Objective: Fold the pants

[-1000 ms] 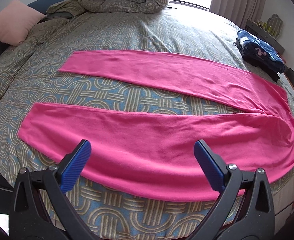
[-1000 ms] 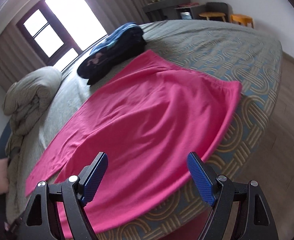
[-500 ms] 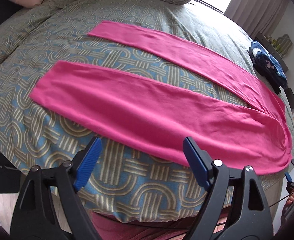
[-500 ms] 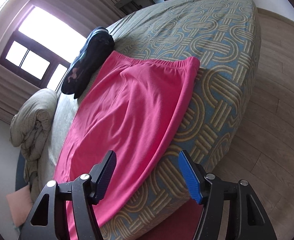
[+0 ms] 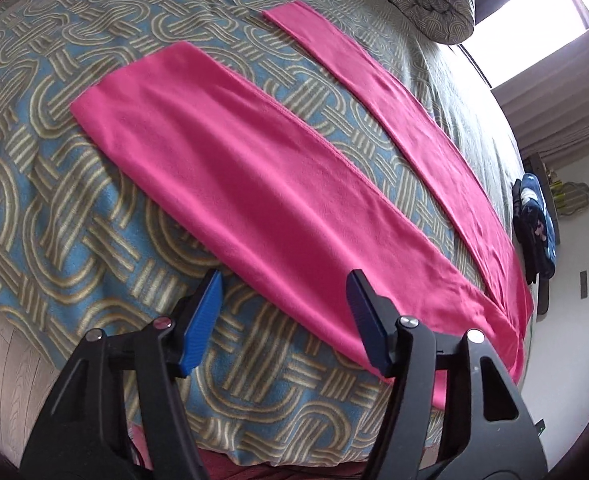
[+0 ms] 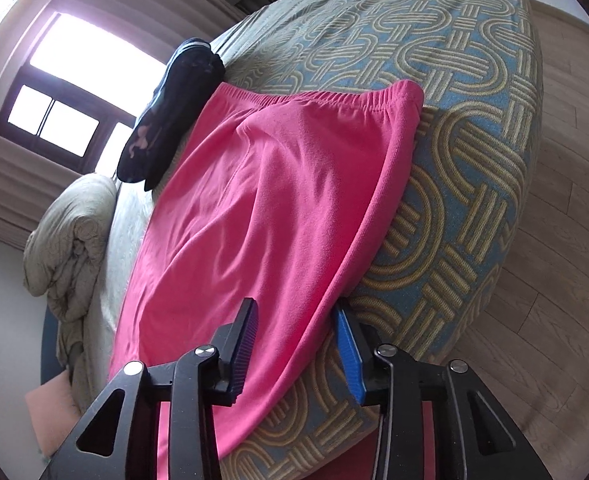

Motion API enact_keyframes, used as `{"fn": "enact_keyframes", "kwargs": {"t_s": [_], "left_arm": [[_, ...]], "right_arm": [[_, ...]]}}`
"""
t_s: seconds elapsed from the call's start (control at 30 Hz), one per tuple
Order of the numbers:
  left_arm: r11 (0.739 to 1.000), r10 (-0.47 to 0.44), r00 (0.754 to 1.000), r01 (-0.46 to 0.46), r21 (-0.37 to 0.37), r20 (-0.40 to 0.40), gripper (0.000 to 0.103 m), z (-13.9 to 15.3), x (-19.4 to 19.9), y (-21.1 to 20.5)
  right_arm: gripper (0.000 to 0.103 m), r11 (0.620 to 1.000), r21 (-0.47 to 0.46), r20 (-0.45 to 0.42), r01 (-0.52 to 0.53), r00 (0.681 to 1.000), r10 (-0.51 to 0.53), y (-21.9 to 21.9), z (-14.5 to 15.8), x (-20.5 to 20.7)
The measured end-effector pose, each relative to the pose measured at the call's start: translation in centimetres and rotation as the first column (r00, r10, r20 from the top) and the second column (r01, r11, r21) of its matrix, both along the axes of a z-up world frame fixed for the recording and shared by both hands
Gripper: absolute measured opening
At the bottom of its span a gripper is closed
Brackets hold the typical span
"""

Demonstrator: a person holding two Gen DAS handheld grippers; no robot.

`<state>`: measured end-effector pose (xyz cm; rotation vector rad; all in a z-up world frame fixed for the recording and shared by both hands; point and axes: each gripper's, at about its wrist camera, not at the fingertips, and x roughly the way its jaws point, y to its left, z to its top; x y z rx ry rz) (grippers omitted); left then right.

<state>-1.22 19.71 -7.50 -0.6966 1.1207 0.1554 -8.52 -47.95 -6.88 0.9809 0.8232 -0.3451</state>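
Pink pants [image 5: 278, 184] spread flat on a patterned bed [image 5: 74, 208], left gripper [image 5: 282, 320] fingers spread above the near leg's edge, right gripper [image 6: 294, 344] fingers spread, straddling the hip edge

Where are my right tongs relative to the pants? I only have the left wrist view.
Observer: The right tongs are open and straddle the near side edge of the pink pants, a little below the waistband.
Operator: Is any fabric pinched yet?
Observer: No. The edge lies between the fingers, but a gap remains on both sides.
Operator: Does anything crowd the waistband?
Observer: A dark blue garment lies at its far corner, touching or slightly overlapping the pants.
Operator: Does the waistband lie flat?
Observer: Mostly; its near corner sits right where the patterned bed cover rolls over the edge.
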Motion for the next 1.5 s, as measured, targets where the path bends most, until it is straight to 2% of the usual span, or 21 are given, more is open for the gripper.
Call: {"fn": "enact_keyframes", "kwargs": {"t_s": [0.03, 0.07, 0.1, 0.17, 0.23, 0.3, 0.47, 0.6, 0.8, 0.9, 1.0, 1.13, 1.23, 1.3, 1.4, 1.5], "left_arm": [[1.0, 0.007, 1.0, -0.007, 0.004, 0.005, 0.06, 0.0, 0.3, 0.1], [1.0, 0.015, 1.0, -0.016, 0.011, 0.009, 0.048, 0.0, 0.6, 0.3], [1.0, 0.021, 1.0, -0.021, 0.015, 0.01, 0.04, 0.0, 1.0, 0.4], [0.999, 0.03, 1.0, -0.03, 0.02, 0.005, 0.005, -0.2, 1.7, 0.8], [0.999, 0.051, 0.999, -0.051, -0.016, 0.004, 0.005, -0.5, 1.8, 1.3], [0.998, 0.062, 0.998, -0.061, -0.03, 0.024, 0.004, -0.2, 1.6, 1.7], [0.999, 0.025, 0.996, -0.027, 0.027, 0.08, 0.004, 2.1, 2.1, 1.4], [0.999, 0.004, 0.991, -0.01, 0.038, 0.131, 0.004, 4.1, 3.5, 1.2], [0.997, -0.026, 0.984, 0.013, 0.073, 0.178, 0.004, 6.9, 8.3, 0.9], [0.99, -0.059, 0.977, 0.031, 0.139, 0.203, 0.004, 8.6, 11.8, 0.1], [0.978, -0.087, 0.974, 0.044, 0.202, 0.208, 0.004, 9.5, 16.0, -0.7], [0.965, -0.11, 0.982, 0.068, 0.254, 0.155, 0.004, 8.5, 22.6, -1.2], [0.956, -0.114, 0.992, 0.093, 0.279, 0.058, 0.004, 6.0, 27.2, -1.4], [0.947, -0.111, 0.994, 0.111, 0.301, -0.018, 0.004, 4.4, 29.6, -1.4], [0.938, -0.097, 0.992, 0.117, 0.325, -0.077, 0.004, 2.9, 30.9, -0.8], [0.928, -0.099, 0.992, 0.12, 0.353, -0.076, 0.004, 3.0, 30.6, 0.1]], "right_arm": [[0.033, 1.0, -0.004, -0.003, -0.001, 1.0, 0.001, 0.0, 0.0, 0.0], [0.03, 1.0, -0.008, -0.006, -0.001, 1.0, 0.001, 0.0, -0.1, 0.0], [0.028, 1.0, -0.011, -0.009, 0.0, 1.0, 0.0, 0.0, -0.1, 0.0], [0.018, 1.0, -0.015, -0.014, 0.004, 1.0, -0.004, -0.2, -0.2, 0.0], [0.009, 1.0, -0.023, -0.023, 0.006, 1.0, -0.006, -0.3, -0.2, 0.0], [0.007, 1.0, -0.022, -0.019, 0.009, 1.0, -0.009, -0.3, 0.0, 0.1], [0.005, 0.999, -0.048, 0.024, 0.012, 1.0, -0.011, -0.3, 1.5, 0.6], [0.005, 0.997, -0.071, 0.099, 0.001, 0.995, 0.006, -0.3, 3.6, 2.4], [0.004, 0.993, -0.12, 0.239, -0.021, 0.97, 0.05, -0.1, 7.7, 7.2], [0.004, 0.985, -0.168, 0.281, -0.041, 0.956, 0.088, 0.2, 9.7, 10.9], [0.004, 0.974, -0.219, 0.285, -0.055, 0.951, 0.118, 0.6, 11.0, 15.6], [0.004, 0.957, -0.28, 0.228, -0.08, 0.962, 0.147, 0.9, 10.8, 22.7], [0.004, 0.924, -0.37, 0.106, -0.092, 0.984, 0.141, 0.9, 9.2, 27.6], [0.004, 0.913, -0.392, 0.012, -0.115, 0.991, 0.131, 0.4, 7.7, 30.5], [0.006, 0.907, -0.392, -0.085, -0.156, 0.988, 0.133, -0.6, 5.6, 32.9], [0.007, 0.882, -0.425, -0.113, -0.205, 0.978, 0.174, -0.4, 5.5, 32.5]]}}
